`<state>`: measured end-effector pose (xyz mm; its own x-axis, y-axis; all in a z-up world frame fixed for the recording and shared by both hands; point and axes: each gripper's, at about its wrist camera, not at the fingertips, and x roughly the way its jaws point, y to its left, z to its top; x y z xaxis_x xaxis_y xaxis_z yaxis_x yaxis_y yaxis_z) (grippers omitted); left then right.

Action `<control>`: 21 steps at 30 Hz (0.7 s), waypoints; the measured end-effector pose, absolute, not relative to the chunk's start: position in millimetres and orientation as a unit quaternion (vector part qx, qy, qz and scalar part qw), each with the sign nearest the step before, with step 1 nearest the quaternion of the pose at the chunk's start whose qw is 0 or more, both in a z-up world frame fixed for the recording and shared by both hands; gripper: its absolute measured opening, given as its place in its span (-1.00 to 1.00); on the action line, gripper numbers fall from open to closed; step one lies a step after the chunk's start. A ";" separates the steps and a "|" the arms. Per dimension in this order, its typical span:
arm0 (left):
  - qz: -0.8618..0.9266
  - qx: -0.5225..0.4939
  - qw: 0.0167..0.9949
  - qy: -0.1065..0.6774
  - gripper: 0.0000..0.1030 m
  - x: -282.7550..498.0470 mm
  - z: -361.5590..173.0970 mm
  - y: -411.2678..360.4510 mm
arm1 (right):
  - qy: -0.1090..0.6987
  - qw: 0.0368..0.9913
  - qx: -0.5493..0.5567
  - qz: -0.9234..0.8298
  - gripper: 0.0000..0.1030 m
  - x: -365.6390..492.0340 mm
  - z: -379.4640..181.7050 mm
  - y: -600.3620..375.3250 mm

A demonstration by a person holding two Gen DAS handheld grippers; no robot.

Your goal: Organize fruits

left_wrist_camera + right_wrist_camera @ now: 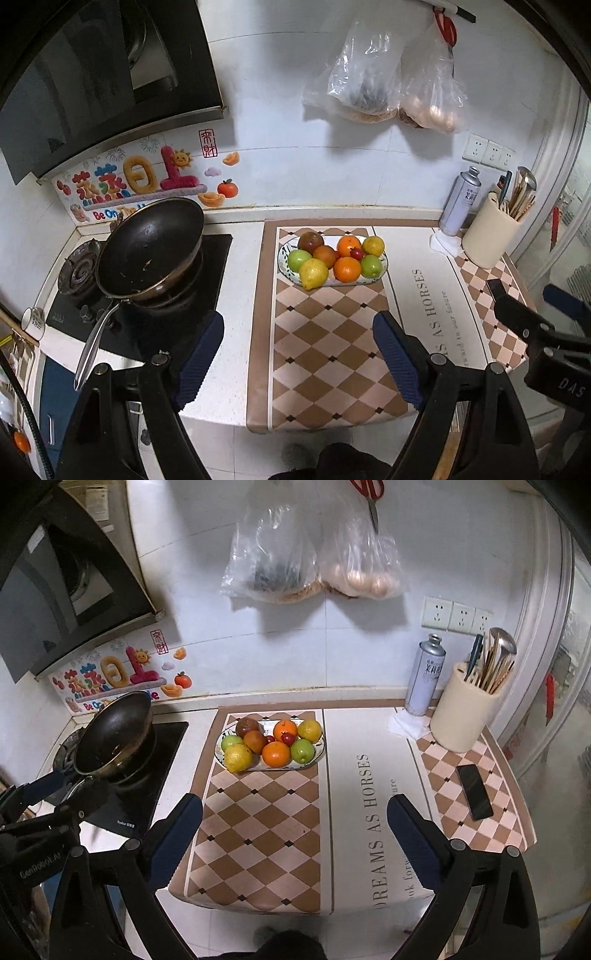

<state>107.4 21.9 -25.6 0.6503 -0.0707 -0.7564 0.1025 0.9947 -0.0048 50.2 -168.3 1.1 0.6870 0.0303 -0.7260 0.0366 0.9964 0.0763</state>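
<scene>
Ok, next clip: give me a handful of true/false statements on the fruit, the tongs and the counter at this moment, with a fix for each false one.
1. All the fruit lies on the plate. True.
2. The left tongs grip a lemon. False: they are open and hold nothing.
3. The right tongs are open and empty. True.
4. The phone lies on the plate. False: it lies on the checked mat, to the right, away from the plate.
5. The frying pan sits on the stove, left of the fruit. True.
6. The utensil holder is toppled. False: it stands upright beside the spray can.
</scene>
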 end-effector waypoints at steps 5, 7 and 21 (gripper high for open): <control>-0.037 0.018 0.908 0.416 0.60 103.1 -26.5 15.4 | 0.398 0.917 0.044 0.007 0.98 53.9 3.5 -177.1; -0.038 0.013 0.907 0.420 0.60 104.6 -26.9 12.9 | 0.402 0.914 0.047 0.010 0.98 60.4 1.6 -182.7; -0.013 0.007 0.910 0.415 0.60 165.3 -32.5 -6.3 | 0.408 0.912 0.038 -0.002 0.98 140.0 -14.1 -199.0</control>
<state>165.3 -6.3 -32.5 0.6554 -0.0185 -0.7550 0.0293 0.9996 0.0010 140.0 -199.0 -14.1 0.6671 0.0272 -0.7445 0.0356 0.9970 0.0683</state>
